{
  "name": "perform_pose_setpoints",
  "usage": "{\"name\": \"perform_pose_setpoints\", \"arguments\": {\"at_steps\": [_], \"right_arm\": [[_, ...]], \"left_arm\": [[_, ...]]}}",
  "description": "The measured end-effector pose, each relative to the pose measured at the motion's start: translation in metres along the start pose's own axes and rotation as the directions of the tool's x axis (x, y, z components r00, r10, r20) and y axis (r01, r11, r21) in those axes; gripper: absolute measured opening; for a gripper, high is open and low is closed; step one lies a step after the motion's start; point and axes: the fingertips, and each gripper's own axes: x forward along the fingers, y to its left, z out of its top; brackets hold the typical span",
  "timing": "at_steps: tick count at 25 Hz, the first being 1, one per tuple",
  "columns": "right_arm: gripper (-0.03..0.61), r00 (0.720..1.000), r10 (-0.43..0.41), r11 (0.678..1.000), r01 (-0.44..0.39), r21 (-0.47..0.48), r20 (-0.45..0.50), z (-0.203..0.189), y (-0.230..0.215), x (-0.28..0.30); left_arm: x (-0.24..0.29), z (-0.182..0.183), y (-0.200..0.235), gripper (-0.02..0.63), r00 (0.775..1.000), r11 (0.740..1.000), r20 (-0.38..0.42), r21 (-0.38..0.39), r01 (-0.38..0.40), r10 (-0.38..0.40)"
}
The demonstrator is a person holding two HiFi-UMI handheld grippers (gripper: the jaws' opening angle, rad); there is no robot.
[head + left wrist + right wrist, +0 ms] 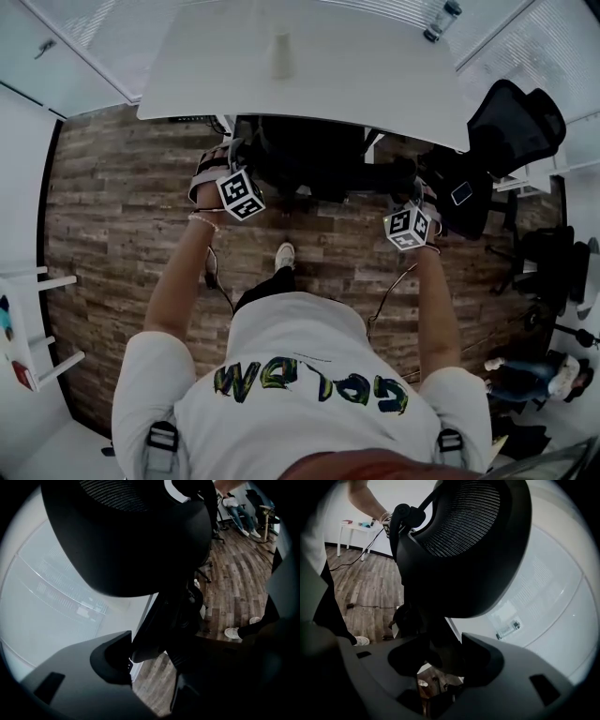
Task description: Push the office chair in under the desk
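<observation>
The black office chair (309, 155) stands partly under the front edge of the white desk (356, 89), its mesh back toward me. My left gripper (225, 159) is at the chair's left side and my right gripper (417, 186) at its right side. In the left gripper view the chair's back (126, 536) looms above, and a black frame part sits between the jaws of the left gripper (154, 653). In the right gripper view the mesh back (464, 550) fills the top, and the right gripper (440, 656) has its jaws wide around a thick black frame part that fills the gap.
A second black chair (516, 117) stands right of the desk, with dark gear beside it. A pale upright object (281, 56) and a bottle (441, 21) are on the desk. A small white table (37, 328) is at the left. A cable (216, 277) lies on the wood floor.
</observation>
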Motion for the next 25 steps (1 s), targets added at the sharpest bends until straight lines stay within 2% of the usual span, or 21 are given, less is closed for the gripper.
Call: {"name": "perform_pose_setpoints", "arguments": {"at_steps": [14, 25], "right_arm": [[0.223, 1.0, -0.026, 1.0, 0.026, 0.013, -0.009, 0.007, -0.041, 0.049], [0.224, 1.0, -0.021, 1.0, 0.021, -0.007, -0.018, 0.008, -0.061, 0.074]], "left_arm": [[0.048, 0.014, 0.043, 0.224, 1.0, 1.0, -0.003, 0.01, -0.015, 0.015], [0.072, 0.021, 0.062, 0.227, 0.999, 1.0, -0.047, -0.004, -0.011, 0.011]]}}
